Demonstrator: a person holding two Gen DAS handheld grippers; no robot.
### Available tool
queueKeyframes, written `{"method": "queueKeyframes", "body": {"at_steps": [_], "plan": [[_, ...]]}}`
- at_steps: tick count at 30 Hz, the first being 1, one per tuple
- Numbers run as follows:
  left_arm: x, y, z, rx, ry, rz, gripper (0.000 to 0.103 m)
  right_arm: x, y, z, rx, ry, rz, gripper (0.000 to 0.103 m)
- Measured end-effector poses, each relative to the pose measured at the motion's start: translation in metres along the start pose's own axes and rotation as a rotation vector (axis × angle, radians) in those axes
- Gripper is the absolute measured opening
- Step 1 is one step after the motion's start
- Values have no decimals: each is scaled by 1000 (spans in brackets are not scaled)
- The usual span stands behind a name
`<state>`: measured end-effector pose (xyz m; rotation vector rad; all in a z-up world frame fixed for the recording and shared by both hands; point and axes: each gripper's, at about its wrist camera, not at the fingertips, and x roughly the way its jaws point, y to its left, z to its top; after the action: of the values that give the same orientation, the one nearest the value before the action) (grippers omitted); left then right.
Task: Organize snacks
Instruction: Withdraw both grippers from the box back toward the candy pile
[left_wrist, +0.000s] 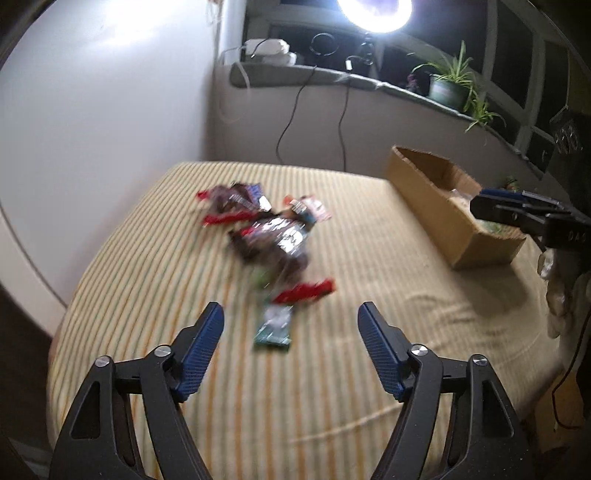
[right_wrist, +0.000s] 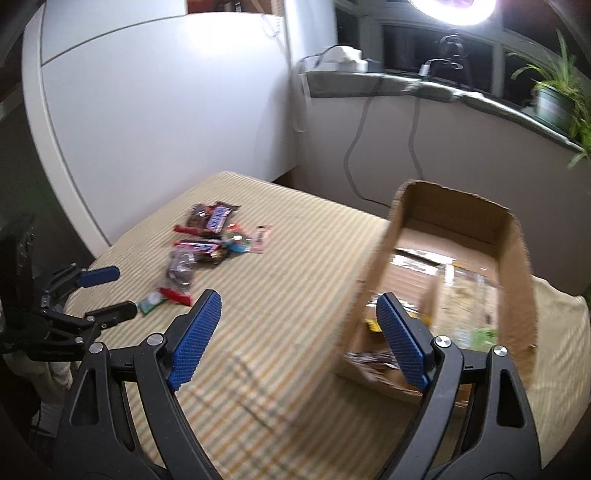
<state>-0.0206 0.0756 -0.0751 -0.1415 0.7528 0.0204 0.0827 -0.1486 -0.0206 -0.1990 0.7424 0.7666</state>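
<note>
left claw (left_wrist: 290, 321): released, empty, above striped table (left_wrist: 369, 369) | right claw (right_wrist: 298, 308): released, empty, by cardboard box (right_wrist: 517, 295) | snack pile (left_wrist: 266, 232): mid-table, left of box; some snacks inside box

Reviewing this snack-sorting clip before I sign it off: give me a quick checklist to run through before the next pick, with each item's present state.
1. Left tongs empty, jaws apart: ok.
2. Right tongs empty, jaws apart: ok.
3. Small green-and-white wrapped snack packet lies ahead of the left tongs, apart from the pads: ok.
4. Open brown cardboard box upright on the yellow striped cloth, top unobstructed: ok.
5. Pile of red and dark wrapped candy bars separable piece by piece: cannot tell, blurred.
6. Room left in the box: ok, some packets already inside.
</note>
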Motion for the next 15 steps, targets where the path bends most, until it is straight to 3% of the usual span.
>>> {"method": "queueKeyframes", "body": {"at_steps": [9, 15], "plan": [[14, 8, -9, -8, 51, -45, 47, 40, 43, 12, -31, 69, 135, 88], [29, 12, -8, -22, 78, -49, 46, 74, 64, 24, -1, 136, 233, 84]]}}
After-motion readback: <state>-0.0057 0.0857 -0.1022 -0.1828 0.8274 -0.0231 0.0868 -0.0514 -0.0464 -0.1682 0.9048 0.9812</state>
